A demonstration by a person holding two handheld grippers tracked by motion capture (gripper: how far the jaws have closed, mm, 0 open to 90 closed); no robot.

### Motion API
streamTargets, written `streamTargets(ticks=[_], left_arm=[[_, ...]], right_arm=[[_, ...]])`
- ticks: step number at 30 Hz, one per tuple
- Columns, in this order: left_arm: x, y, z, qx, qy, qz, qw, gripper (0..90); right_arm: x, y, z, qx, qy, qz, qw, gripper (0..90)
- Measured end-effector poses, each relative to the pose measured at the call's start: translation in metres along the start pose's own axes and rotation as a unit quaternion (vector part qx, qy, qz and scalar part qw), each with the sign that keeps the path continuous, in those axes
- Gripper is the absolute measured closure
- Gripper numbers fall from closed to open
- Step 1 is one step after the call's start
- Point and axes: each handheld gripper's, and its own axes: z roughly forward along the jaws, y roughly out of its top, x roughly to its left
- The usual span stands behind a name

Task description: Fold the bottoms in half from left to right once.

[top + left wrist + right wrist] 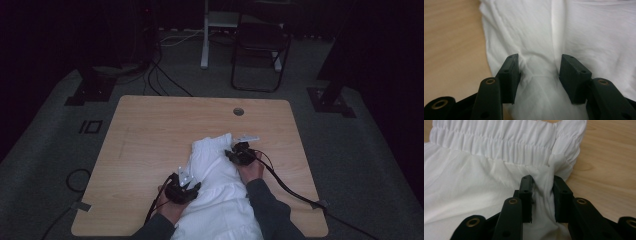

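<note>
White garment (pixel 216 180) lies on the table (pixel 150 140), near edge. Right claw (pixel 541 195) pinches a fold below the elastic band — left claw (pixel 539 75) spread, fabric bunched between.

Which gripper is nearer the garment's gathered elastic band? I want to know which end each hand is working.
Right. The right gripper pinches a fold just below the elastic band, while the left gripper sits farther down the white garment, by its left edge.

A white garment (pixel 220 175) with a gathered elastic band lies rumpled on the table's near middle.
</note>
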Motion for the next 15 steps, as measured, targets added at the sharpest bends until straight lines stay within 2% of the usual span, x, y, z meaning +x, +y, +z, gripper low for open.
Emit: streamTargets(ticks=[2, 3, 4, 6, 7, 8, 10, 12, 13, 15], left_arm=[[0.005, 0.004, -0.006, 0.012, -0.007, 0.009, 0.9999, 49.5], [0.010, 0.008, -0.009, 0.001, 0.002, 0.012, 0.9999, 47.1], [0.017, 0.014, -0.014, -0.021, 0.014, 0.007, 0.9996, 47.0], [0.036, 0.032, -0.022, -0.057, 0.006, -0.027, 0.9980, 45.9], [0.046, 0.045, -0.023, -0.069, 0.003, -0.035, 0.9970, 43.7], [0.051, 0.053, -0.020, -0.069, 0.002, -0.035, 0.9970, 40.3], [0.063, 0.070, -0.004, -0.042, -0.014, -0.045, 0.9980, 34.5], [0.068, 0.076, 0.018, -0.026, -0.042, -0.055, 0.9973, 29.8], [0.068, 0.077, 0.028, -0.014, -0.037, -0.049, 0.9980, 29.7], [0.065, 0.074, 0.048, 0.005, -0.035, -0.053, 0.9980, 26.9]], right_arm=[[0.004, -0.002, -0.001, -0.001, 0.008, -0.005, 1.0000, 72.4], [0.005, -0.003, -0.002, 0.000, 0.008, -0.005, 1.0000, 72.4], [0.006, -0.003, -0.002, -0.001, 0.008, -0.004, 1.0000, 72.4], [0.006, -0.004, -0.002, -0.005, 0.008, 0.001, 1.0000, 72.5], [0.006, -0.005, -0.002, -0.006, 0.008, 0.002, 0.9999, 72.5], [0.006, -0.005, -0.002, -0.007, 0.008, 0.002, 0.9999, 72.5], [0.005, -0.005, -0.002, -0.007, 0.009, 0.002, 0.9999, 72.5], [0.004, -0.006, -0.002, -0.009, 0.013, 0.007, 0.9999, 72.5], [0.003, -0.006, -0.002, -0.011, 0.015, 0.012, 0.9998, 72.5], [0.001, -0.008, -0.002, -0.017, 0.022, 0.019, 0.9994, 72.9]])
